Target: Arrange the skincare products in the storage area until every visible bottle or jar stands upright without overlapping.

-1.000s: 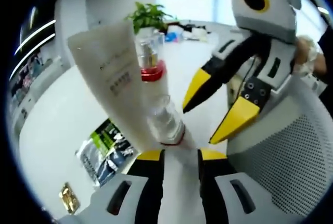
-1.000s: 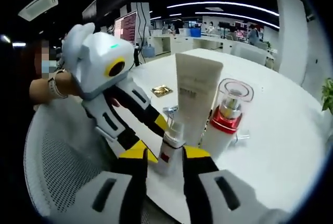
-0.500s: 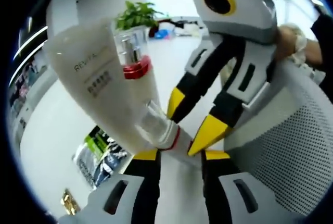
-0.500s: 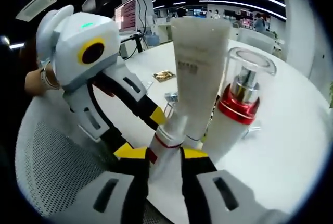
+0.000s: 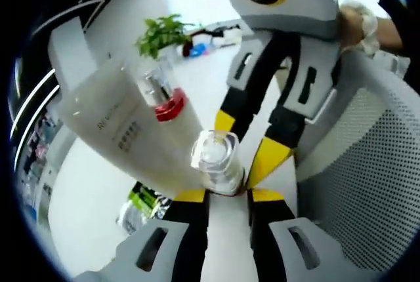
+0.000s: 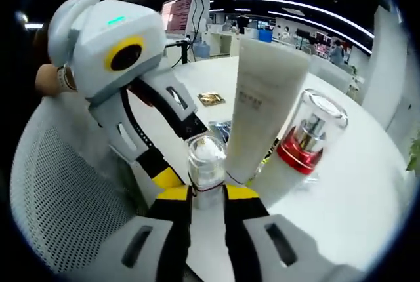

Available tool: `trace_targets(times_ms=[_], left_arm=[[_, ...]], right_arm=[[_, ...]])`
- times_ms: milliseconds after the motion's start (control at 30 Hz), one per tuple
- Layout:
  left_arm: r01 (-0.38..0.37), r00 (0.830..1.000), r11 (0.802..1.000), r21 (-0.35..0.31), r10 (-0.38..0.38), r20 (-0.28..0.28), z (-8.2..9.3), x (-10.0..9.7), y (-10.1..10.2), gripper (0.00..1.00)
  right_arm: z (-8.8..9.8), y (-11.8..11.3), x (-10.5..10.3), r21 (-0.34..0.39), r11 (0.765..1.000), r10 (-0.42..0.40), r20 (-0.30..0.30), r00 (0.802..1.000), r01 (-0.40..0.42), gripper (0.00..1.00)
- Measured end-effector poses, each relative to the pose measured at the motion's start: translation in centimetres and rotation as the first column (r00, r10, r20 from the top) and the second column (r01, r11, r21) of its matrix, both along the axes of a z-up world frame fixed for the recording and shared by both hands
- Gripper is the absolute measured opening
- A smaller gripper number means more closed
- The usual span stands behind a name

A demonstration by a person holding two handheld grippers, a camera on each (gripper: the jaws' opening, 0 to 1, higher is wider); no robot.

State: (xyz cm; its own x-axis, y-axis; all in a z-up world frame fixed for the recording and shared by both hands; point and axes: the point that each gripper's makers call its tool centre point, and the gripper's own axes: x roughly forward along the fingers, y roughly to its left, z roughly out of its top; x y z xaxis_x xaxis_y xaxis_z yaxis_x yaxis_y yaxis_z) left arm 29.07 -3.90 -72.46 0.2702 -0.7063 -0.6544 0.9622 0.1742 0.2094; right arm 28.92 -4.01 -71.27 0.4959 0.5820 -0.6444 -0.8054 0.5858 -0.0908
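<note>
A small bottle with a clear cap and a thin red band sits between the yellow-tipped jaws of my left gripper, cap tilted toward the camera. My right gripper comes in from the upper right and its tips flank the same bottle. In the right gripper view the small bottle is pinched by my right gripper, and my left gripper reaches it from the left. Just behind stand a white tube and a pump bottle with a red collar, both upright.
All of this is on a round white table. A green packet and a gold sachet lie on it. A grey mesh chair back is close by. A potted plant stands far off.
My right gripper came in from open beside the small bottle and shut on it. The bottle tipped so its cap top faces both cameras. The tube and pump bottle stayed put.
</note>
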Motion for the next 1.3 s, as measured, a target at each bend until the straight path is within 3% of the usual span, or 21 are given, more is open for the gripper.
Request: trace_targets(times_ms=[100, 233, 500, 700, 800, 1300], left_arm=[[0.002, 1.000, 1.000, 0.001, -0.002, 0.010, 0.0, 0.1, 0.0, 0.19], [-0.024, 0.999, 1.000, -0.009, 0.023, -0.029, -0.3, 0.3, 0.0, 0.20], [-0.080, 0.992, 0.997, 0.022, 0.081, -0.101, -1.2, 0.4, 0.7, 0.17], [-0.106, 0.984, 0.994, 0.009, 0.106, -0.141, -1.2, 0.4, 0.7, 0.05], [-0.113, 0.982, 0.994, 0.004, 0.112, -0.150, -1.2, 0.3, 0.6, 0.03], [-0.118, 0.980, 0.992, -0.052, 0.108, -0.166, -0.8, 0.2, -0.5, 0.04]], right_arm=[[0.0, -0.1, 0.1, 0.006, 1.000, -0.004, 0.003, 1.000, 0.004, 0.19], [-0.3, -0.1, 0.1, 0.025, 0.999, -0.022, -0.025, 0.999, 0.023, 0.19], [-2.0, -0.6, -0.4, -0.027, 0.999, -0.039, -0.077, 0.996, 0.037, 0.20], [-2.0, -0.8, 0.1, -0.012, 0.997, -0.075, -0.081, 0.994, 0.074, 0.14], [-2.5, -1.1, 0.2, -0.060, 0.996, -0.071, -0.067, 0.995, 0.067, 0.11], [-2.6, -2.1, 0.8, -0.139, 0.986, -0.092, -0.016, 0.996, 0.089, 0.08]])
